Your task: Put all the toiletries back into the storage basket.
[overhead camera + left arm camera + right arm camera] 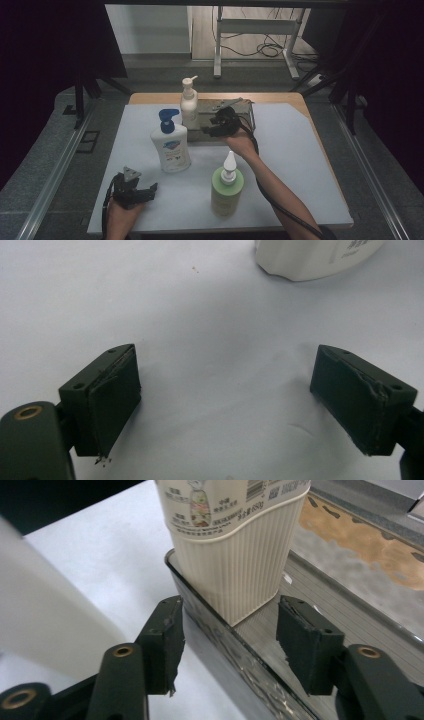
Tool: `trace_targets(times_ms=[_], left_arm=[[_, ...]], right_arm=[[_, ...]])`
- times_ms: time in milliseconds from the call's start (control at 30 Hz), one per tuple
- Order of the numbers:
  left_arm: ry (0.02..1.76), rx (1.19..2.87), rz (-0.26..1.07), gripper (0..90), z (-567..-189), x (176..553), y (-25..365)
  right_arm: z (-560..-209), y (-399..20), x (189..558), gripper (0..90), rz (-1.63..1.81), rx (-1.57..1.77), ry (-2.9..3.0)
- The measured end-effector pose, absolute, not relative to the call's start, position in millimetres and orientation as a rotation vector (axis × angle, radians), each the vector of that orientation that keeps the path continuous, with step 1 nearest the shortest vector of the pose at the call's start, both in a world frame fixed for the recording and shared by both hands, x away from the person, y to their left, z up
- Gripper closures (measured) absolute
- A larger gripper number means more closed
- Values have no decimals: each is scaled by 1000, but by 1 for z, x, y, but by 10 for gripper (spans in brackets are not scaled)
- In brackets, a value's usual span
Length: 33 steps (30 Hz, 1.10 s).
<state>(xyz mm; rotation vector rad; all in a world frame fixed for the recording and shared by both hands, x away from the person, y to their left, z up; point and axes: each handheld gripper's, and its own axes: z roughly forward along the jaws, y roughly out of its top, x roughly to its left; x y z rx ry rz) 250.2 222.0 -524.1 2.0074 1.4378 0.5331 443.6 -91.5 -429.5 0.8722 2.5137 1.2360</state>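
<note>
A cream ribbed pump bottle [189,102] [235,570] stands upright in the left end of a grey metal tray [248,116] [210,625] at the back of the table. My right gripper [214,127] [231,612] hovers just in front of it, over the tray's rim. Its jaws stand apart on either side of the bottle's base, and the pads do not touch it. At the front left my left gripper [148,190] [225,375] rests low over the white mat, jaws wide open and holding nothing.
A white bottle with a blue pump [171,147] [315,257] stands left of centre, just beyond the left gripper. A green bottle with a white nozzle [227,187] stands near the front, beside the right forearm. The white mat [300,150] covers most of the wooden tabletop.
</note>
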Motion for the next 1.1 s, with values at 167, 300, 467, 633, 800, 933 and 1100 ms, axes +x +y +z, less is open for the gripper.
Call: trace_targets(times_ms=[167,300,467,633,800,933,1100], left_arm=[[1438,2007,534,124,-524,250,222],[1438,2007,534,124,-524,250,222],[1439,2008,533,124,-524,250,222],[1439,2008,534,124,-524,250,222],[1439,2008,534,123,-524,250,222],[1439,2008,535,124,-524,250,222],[1438,2008,535,124,-524,250,222]], right_arm=[[-425,-97,435,371,1242,843,2521],[-423,-102,428,332,1243,826,2533],[-423,-110,422,288,1238,811,2538],[-423,-119,416,252,1247,805,2545],[-422,-127,408,203,1245,783,2548],[-421,-134,402,164,1243,761,2550],[-421,-143,396,132,1233,761,2552]])
